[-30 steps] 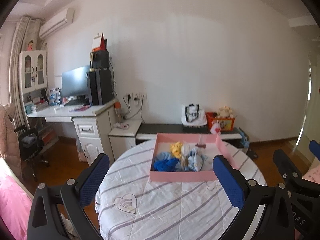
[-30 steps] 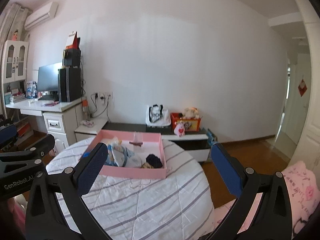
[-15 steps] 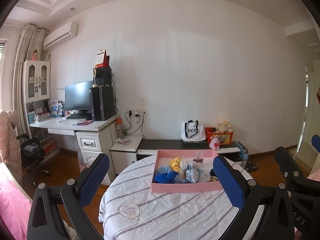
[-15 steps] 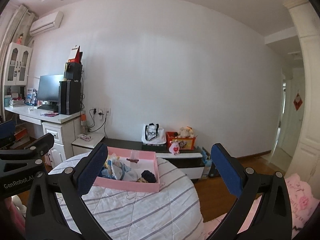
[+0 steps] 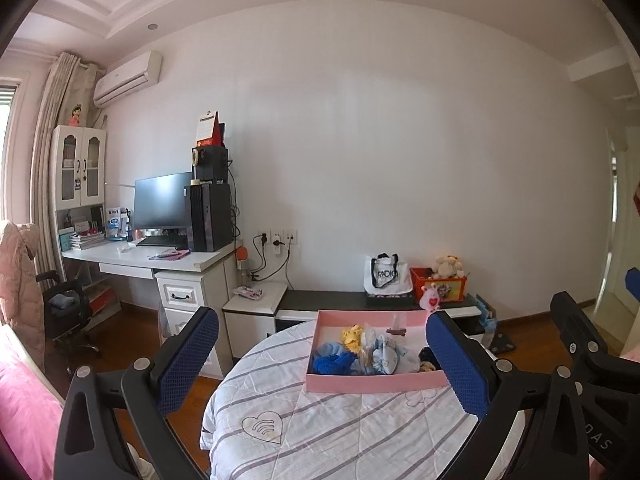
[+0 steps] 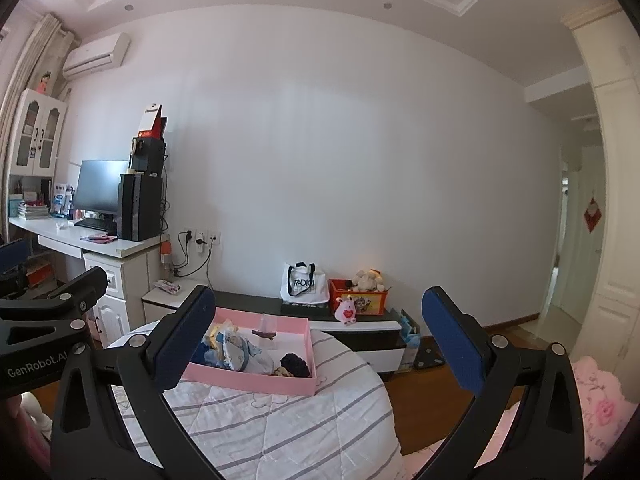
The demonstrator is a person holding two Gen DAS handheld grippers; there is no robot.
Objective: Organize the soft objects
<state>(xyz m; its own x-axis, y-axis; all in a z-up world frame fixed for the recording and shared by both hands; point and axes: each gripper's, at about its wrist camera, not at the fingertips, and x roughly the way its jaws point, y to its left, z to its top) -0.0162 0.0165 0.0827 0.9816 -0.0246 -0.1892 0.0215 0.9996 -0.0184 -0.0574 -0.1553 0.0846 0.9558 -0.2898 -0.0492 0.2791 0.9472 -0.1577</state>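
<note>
**Both grippers wide open above the round tabletop, soft things in the pink tray**

Nearest to me, the left gripper (image 5: 320,364) hangs over the striped quilt cover, its blue-padded fingers (image 5: 188,356) spread wide with nothing between them. The right gripper (image 6: 320,344) is held the same way, fully apart and empty, its black frame showing at about 3 o'clock in the left wrist view.

Under them is the tabletop (image 5: 344,428), round, draped in white cloth with grey stripes and a stitched heart. At 12 o'clock on it sits the pink tray (image 5: 376,383), a shallow box. Inside lie the soft objects (image 5: 360,354) in a loose heap: a blue knit piece, something yellow, pale blue cloth, and a dark knitted ball (image 6: 295,365) toward the tray's right end.

Farther off, against the wall, a low black bench (image 5: 328,300) carries a white tote bag (image 5: 386,276) and a red box of plush toys (image 5: 440,280). At 10 o'clock stands a white desk (image 5: 152,258) with a monitor
</note>
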